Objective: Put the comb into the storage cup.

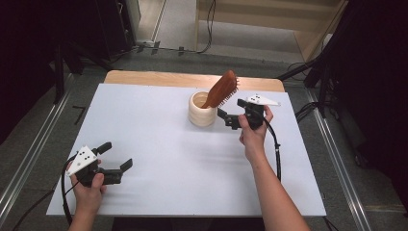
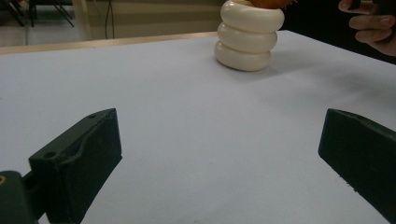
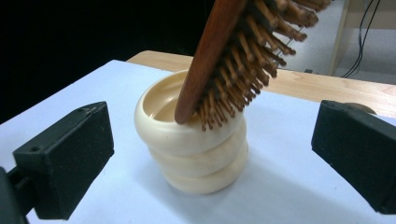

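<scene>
My right gripper (image 1: 230, 114), jaws spread, faces the wooden hairbrush (image 3: 233, 56) in the ribbed cup (image 3: 196, 149); I'd pinch squarely, lift straight.

Lab-like room, floor cables (image 1: 210, 29), dark stands (image 1: 57, 72)

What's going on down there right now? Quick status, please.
Left gripper open, idle near the table's front. Right gripper open beside the cream holder, gripping nothing. Wooden hairbrush leans in the holder, handle down. Nothing in the way.

hairbrush (image 1: 222, 89) in cup (image 1: 201, 111) | cup far-centre on table (image 1: 159, 144) | right gripper (image 1: 230, 114) just beside cup | left gripper (image 1: 115, 155) near-left
</scene>
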